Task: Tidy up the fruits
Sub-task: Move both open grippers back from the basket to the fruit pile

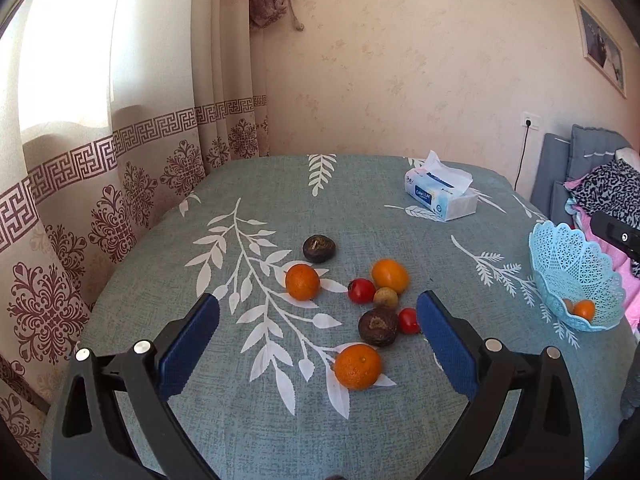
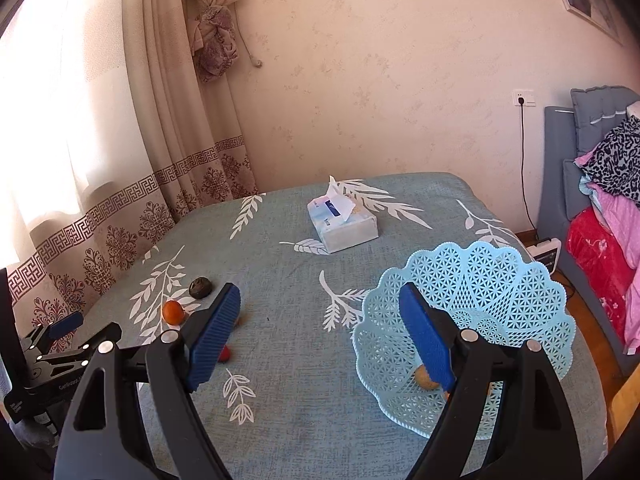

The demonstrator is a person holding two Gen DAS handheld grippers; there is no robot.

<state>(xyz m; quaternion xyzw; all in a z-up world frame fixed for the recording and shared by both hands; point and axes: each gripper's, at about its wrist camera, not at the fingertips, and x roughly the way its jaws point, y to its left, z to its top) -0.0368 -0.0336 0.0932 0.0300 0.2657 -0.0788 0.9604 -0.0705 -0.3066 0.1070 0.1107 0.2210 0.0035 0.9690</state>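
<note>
Fruit (image 1: 357,366) is lying loose on the table (image 1: 248,432), both claws, left (image 1: 318,344) and right (image 2: 322,338), are hanging wide apart holding nothing, so I think the left one should be going down slowly around the nearest orange for the basket (image 2: 520,280) at the right.

The left gripper (image 1: 318,320) is held above the surface with its blue-padded jaws spread wide and nothing between them. The right gripper (image 2: 320,318) is likewise held aloft, jaws parted wide and empty.
</note>
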